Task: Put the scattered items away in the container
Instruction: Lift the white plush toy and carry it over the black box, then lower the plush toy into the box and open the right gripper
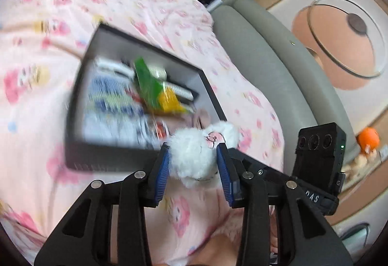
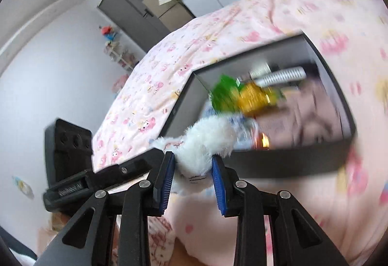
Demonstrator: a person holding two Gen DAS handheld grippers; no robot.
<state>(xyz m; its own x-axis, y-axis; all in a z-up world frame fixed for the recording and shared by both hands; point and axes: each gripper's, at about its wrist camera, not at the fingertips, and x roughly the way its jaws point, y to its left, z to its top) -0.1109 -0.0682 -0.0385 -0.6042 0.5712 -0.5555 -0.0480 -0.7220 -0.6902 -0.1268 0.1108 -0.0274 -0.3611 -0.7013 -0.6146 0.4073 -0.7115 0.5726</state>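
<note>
While both of our claws are raised above the bed, each one grips the same white plush toy [image 1: 196, 157] from its own side. Our left claw [image 1: 192, 170] has its blue pads [image 1: 162, 175] pressed into the fluffy body, with the toy's pink embroidered face turned up between the fingers. Our right claw [image 2: 194, 172] pinches another part of the toy [image 2: 206, 144], its blue pads [image 2: 167, 180] sinking into the fur, so neither claw is open and nothing else is held. No earlier view is given to us, so we say nothing about how the jaws got there. Just beyond the toy lies the black container [image 1: 75, 96], an open box resting on the pink patterned bedspread [image 1: 48, 11]. Inside it we see a green and yellow packet [image 1: 152, 89], a white comb-like item [image 2: 281, 75] and some blue and white printed things, all blurred. In the left wrist view a grey padded bed edge [image 1: 254, 47] runs past the bedspread, and a round glass table [image 1: 346, 35] stands on the floor beyond it.
</note>
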